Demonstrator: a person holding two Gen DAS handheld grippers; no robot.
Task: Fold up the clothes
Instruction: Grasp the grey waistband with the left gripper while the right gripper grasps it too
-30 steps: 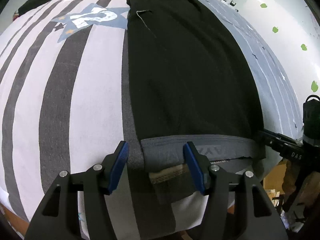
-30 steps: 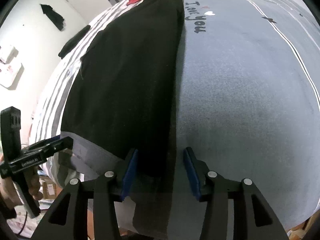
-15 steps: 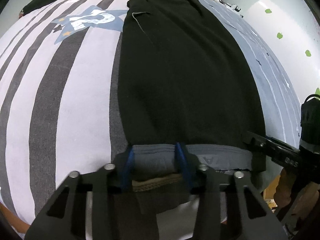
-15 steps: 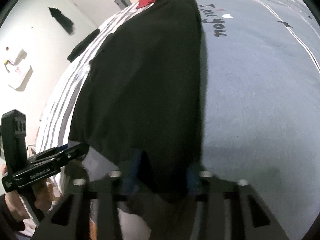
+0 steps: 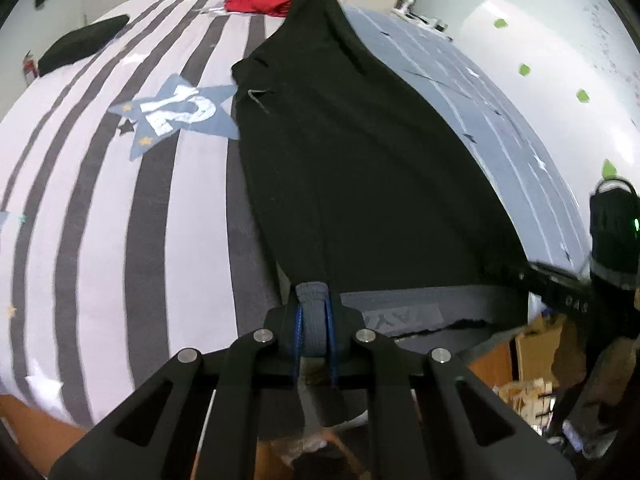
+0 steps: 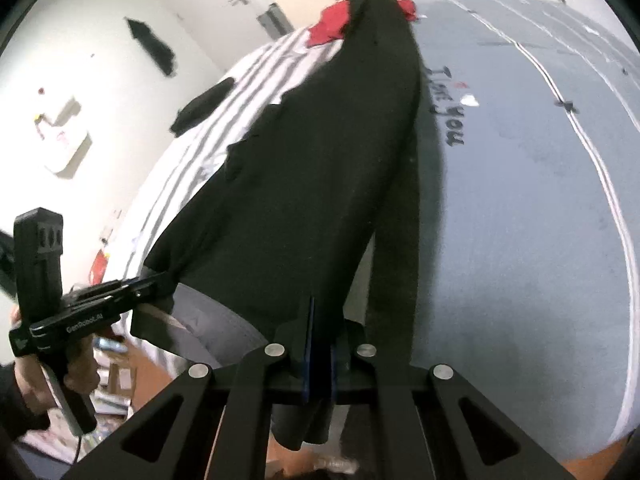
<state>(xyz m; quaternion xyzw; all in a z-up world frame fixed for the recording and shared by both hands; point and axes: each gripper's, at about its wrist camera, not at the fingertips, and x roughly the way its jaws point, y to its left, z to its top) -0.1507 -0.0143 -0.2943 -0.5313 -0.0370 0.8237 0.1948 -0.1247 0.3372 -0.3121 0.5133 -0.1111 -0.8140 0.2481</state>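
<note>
Bed (image 5: 120, 220): trousers' (image 5: 360, 168) waistband newly pinched, lifted

Both cameras ride the claws at the bed's (image 5: 100, 240) near edge, tilted steeply down its length. Each sits close above the black trousers (image 5: 360, 160), which both views share, with the red garment (image 6: 328, 26) far off.

My left gripper (image 5: 315, 322) points steeply down, its jaws closing, pads pinching a grey waistband (image 5: 314, 312). My right gripper (image 6: 320, 354) also angles down, clamped tight on black cloth (image 6: 316, 200). My left hand (image 6: 52, 376) grips its handle.
</note>
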